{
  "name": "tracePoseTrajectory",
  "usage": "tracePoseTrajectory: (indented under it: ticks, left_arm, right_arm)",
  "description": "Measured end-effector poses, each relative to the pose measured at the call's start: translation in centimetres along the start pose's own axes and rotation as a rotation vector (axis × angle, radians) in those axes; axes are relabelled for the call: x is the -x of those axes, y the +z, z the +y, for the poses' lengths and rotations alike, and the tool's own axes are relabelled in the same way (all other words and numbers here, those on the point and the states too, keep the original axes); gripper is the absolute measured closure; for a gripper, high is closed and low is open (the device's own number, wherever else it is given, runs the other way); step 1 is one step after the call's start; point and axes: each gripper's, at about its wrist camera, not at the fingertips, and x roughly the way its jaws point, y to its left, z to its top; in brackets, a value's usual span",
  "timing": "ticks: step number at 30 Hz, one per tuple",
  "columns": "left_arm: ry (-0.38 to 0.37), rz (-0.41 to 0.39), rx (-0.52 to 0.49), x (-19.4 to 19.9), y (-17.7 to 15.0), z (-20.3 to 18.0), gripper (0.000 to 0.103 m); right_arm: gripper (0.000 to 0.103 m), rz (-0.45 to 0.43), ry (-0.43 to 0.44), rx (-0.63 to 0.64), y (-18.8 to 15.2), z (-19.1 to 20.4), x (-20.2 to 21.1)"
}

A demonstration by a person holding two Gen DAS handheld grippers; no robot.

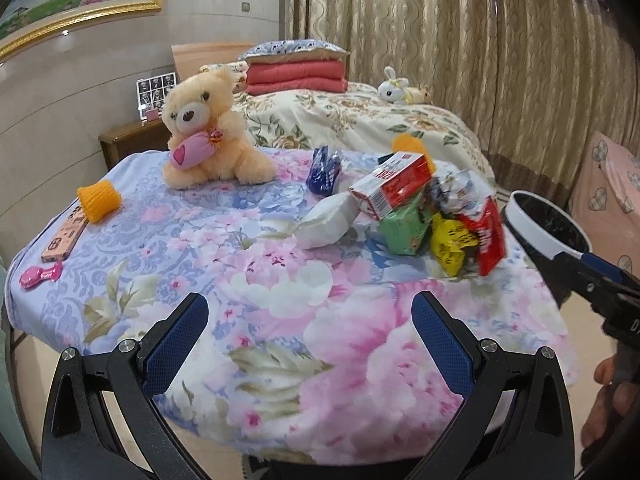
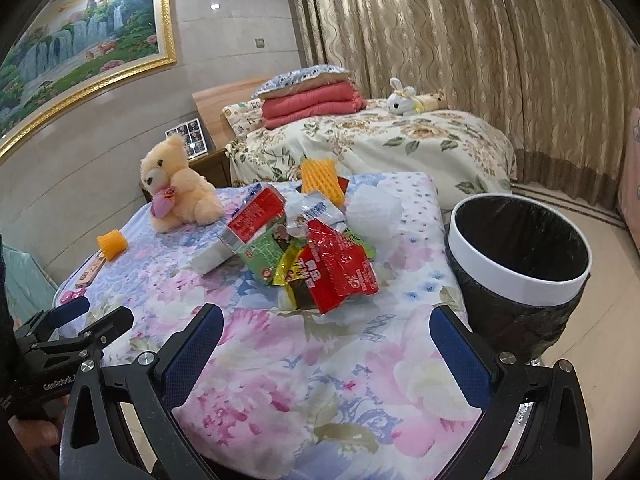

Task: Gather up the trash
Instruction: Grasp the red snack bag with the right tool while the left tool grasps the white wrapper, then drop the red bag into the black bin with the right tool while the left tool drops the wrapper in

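Observation:
A heap of trash lies on the floral bedcover (image 1: pixel 280 320): a red and white carton (image 1: pixel 394 186), a green pack (image 1: pixel 406 228), a yellow wrapper (image 1: pixel 450 246), a red wrapper (image 1: pixel 488 236), crumpled white paper (image 1: pixel 328 220) and a blue wrapper (image 1: pixel 324 172). In the right wrist view the red wrapper (image 2: pixel 340 268) tops the heap. A white-rimmed bin with a black liner (image 2: pixel 520 256) stands right of the bed; it also shows in the left wrist view (image 1: pixel 540 224). My left gripper (image 1: pixel 310 312) is open and empty over the cover. My right gripper (image 2: pixel 326 324) is open and empty, just short of the heap.
A teddy bear (image 1: pixel 208 132) sits at the back of the cover. Orange foam nets (image 1: pixel 98 200) (image 2: pixel 320 178), a pink box (image 1: pixel 66 236) and a pink item (image 1: pixel 40 276) lie on it. A second bed (image 2: pixel 380 140) with folded blankets stands behind, curtains beyond.

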Motion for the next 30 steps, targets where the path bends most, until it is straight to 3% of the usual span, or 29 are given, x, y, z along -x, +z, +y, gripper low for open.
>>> tracePoseTrajectory:
  ticks: [10, 15, 18, 20, 21, 23, 26, 30]
  left_arm:
    - [-0.003, 0.099, -0.044, -7.4, 2.0, 0.7, 0.000]
    - [-0.010, 0.136, -0.094, -10.7, 3.1, 0.3, 0.003]
    - [-0.024, 0.175, -0.117, -12.6, 3.8, 0.3, 0.009]
    - [-0.045, 0.204, -0.127, -13.6, 4.2, 0.1, 0.023]
    - [-0.045, 0.219, -0.142, -14.0, 4.3, 0.0, 0.029]
    - [-0.047, 0.242, -0.168, -14.7, 4.3, -0.3, 0.071]
    - [-0.067, 0.257, -0.172, -14.7, 4.3, -0.3, 0.084]
    - [-0.082, 0.226, -0.154, -12.5, 3.8, 0.1, 0.086]
  right_arm:
    - [0.002, 0.089, 0.022, -0.032, 1.5, -1.5, -5.2]
    - [0.010, 0.127, 0.030, -0.040, 2.2, -1.4, -7.7]
    - [0.019, 0.149, 0.035, -0.061, 2.5, -1.5, -8.9]
    - [0.038, 0.157, 0.037, -0.074, 2.5, -1.6, -9.4]
    - [0.043, 0.163, 0.044, -0.086, 2.6, -1.7, -9.6]
    - [0.050, 0.165, 0.063, -0.117, 2.6, -1.9, -9.6]
    - [0.053, 0.150, 0.070, -0.140, 2.5, -2.1, -8.9]
    - [0.054, 0.145, 0.086, -0.161, 2.3, -2.6, -7.8]
